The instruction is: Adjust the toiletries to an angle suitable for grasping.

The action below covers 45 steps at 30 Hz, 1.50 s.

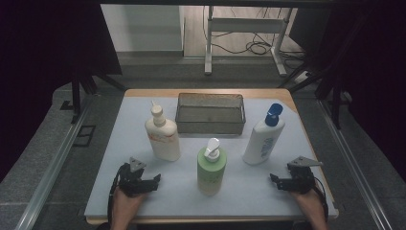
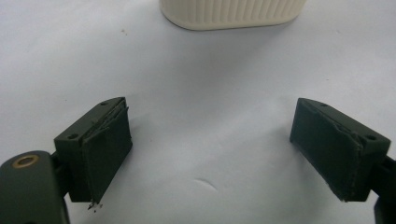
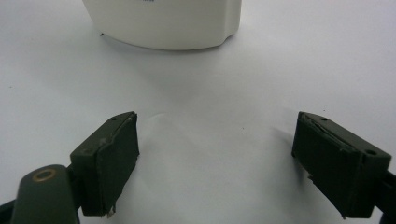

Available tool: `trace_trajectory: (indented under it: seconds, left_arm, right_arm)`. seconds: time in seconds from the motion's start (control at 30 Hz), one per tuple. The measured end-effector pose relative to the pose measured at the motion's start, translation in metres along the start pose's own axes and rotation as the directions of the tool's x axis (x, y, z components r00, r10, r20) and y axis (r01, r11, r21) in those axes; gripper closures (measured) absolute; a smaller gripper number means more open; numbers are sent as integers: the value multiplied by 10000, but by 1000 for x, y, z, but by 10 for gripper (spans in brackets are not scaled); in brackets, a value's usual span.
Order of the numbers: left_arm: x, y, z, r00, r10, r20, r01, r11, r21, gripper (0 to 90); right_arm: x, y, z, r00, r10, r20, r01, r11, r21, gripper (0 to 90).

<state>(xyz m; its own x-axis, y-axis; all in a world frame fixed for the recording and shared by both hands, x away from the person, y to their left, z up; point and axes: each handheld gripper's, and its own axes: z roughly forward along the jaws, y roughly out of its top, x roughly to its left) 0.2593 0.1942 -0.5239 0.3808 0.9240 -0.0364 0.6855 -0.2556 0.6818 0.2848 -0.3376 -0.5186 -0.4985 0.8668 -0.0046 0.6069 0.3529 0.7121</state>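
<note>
Three bottles stand upright on a pale sheet [image 1: 143, 191]: a cream pump bottle [image 1: 163, 136] at the left, a green pump bottle [image 1: 211, 167] in the middle front, and a white bottle with a blue cap [image 1: 264, 139] at the right. Behind them sits a dark wire basket [image 1: 210, 113], nothing in it. My left gripper [image 1: 154, 182] rests near the front left, open, with the cream bottle's ribbed base [image 2: 232, 13] ahead of it. My right gripper [image 1: 274, 181] rests at the front right, open, facing the white bottle's base [image 3: 163, 23].
The sheet covers a wooden table [image 1: 206, 92] whose edge shows at the back. Metal rails [image 1: 52, 167] run along both sides. A white frame and cables [image 1: 249, 45] stand on the floor beyond.
</note>
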Motion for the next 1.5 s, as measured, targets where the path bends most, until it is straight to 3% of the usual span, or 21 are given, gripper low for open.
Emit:
trace_trajectory:
  seconds: [1.5]
  left_arm:
    - [0, 0, 0, 10000, -29, 25, 29, 10000, -10, 121]
  right_arm:
    - [0, 3, 0, 9999, 112, -10, -112, 9997, 237, 131]
